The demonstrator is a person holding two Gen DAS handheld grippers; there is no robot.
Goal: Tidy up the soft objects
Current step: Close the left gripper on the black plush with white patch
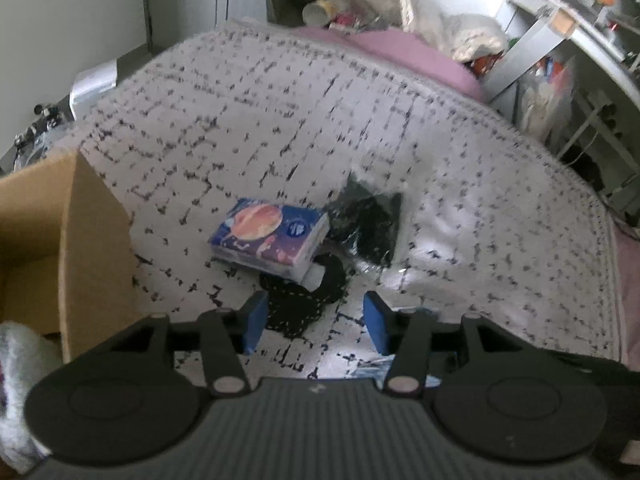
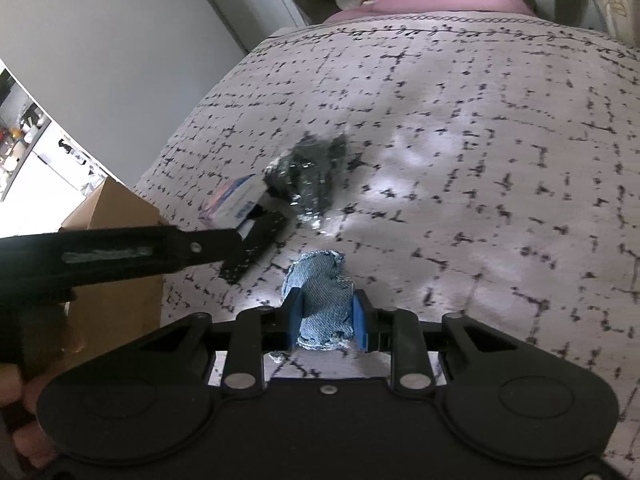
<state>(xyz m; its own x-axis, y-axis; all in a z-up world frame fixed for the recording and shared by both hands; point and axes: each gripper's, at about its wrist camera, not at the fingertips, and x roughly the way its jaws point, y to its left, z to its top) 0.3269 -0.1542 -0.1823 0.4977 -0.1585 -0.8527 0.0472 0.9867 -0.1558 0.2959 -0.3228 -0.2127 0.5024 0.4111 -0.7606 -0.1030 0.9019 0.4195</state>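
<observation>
Right hand-held gripper (image 2: 326,318) squeezing blue cloth (image 2: 326,300); left hand-held gripper (image 1: 316,326) wide open, empty, above black cloth (image 1: 300,304). Could slip out if squeezed loosely.

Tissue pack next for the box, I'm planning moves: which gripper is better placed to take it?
Left, probably. The left gripper is open and empty, facing the tissue pack beside the cardboard box. The right gripper is shut on a blue cloth.
</observation>
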